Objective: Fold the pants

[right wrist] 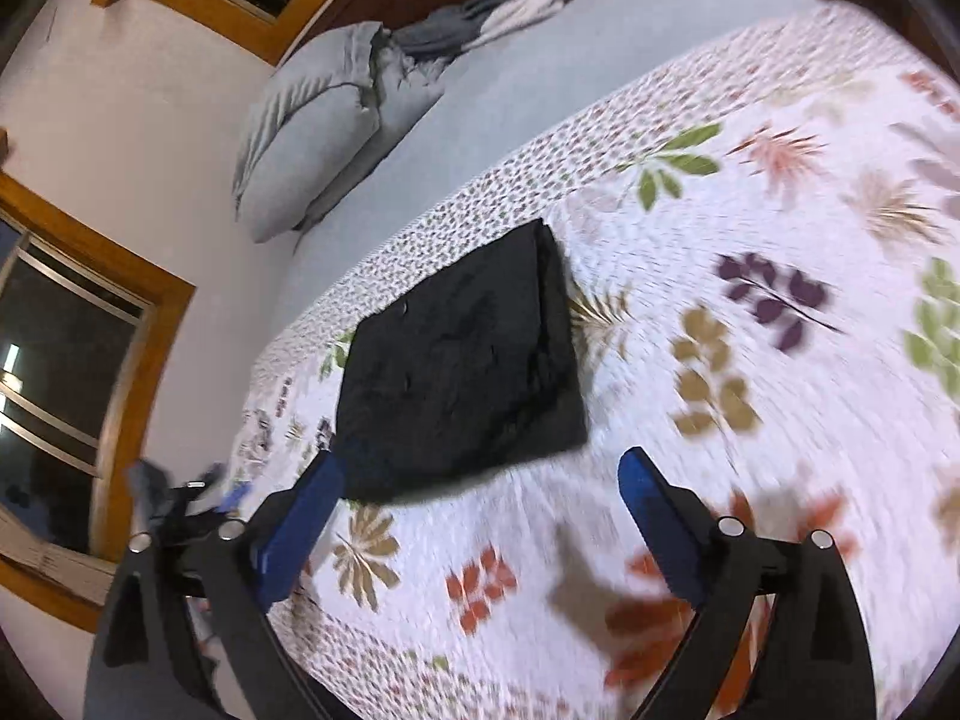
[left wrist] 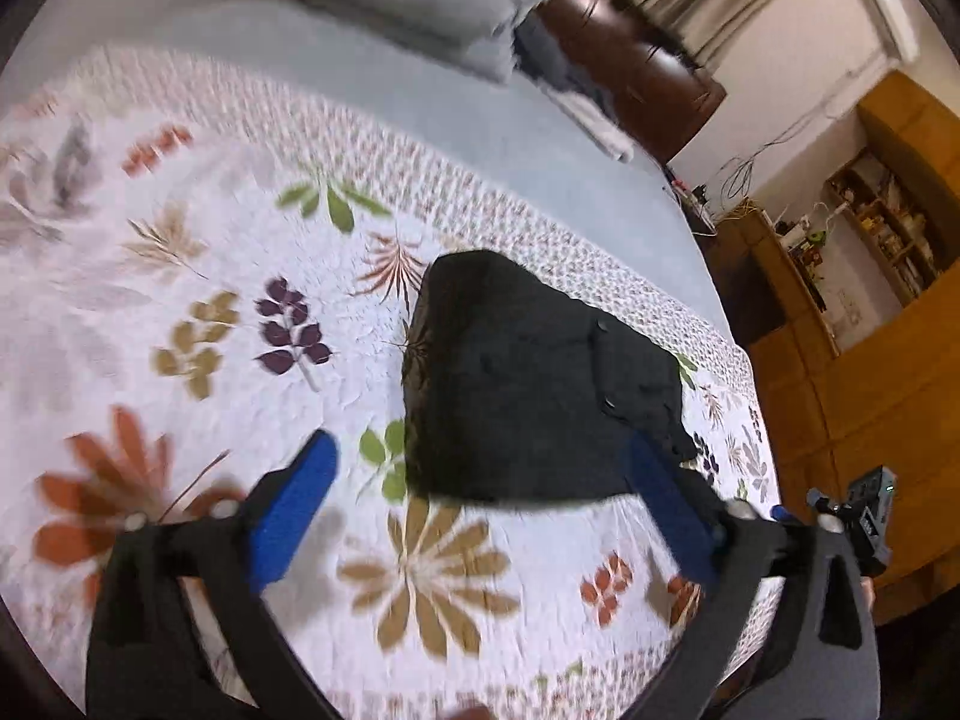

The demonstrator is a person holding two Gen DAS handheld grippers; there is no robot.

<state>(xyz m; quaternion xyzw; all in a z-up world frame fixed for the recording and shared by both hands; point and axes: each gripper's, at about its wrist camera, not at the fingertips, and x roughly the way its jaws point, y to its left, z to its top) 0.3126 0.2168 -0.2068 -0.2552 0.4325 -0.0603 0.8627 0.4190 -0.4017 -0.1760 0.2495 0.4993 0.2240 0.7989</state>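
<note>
Both tools, left point(left wrist: 480, 480) and right point(right wrist: 480, 483), are held wide open and empty; the folded pants point(left wrist: 534, 384) lie just ahead, between them.

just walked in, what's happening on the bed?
A person holding two grippers is folding pants. The black pants lie in a compact folded block on the floral quilt, near its edge. The left gripper and right gripper are both open and empty, just short of the pants. The fold looks about done.
</note>
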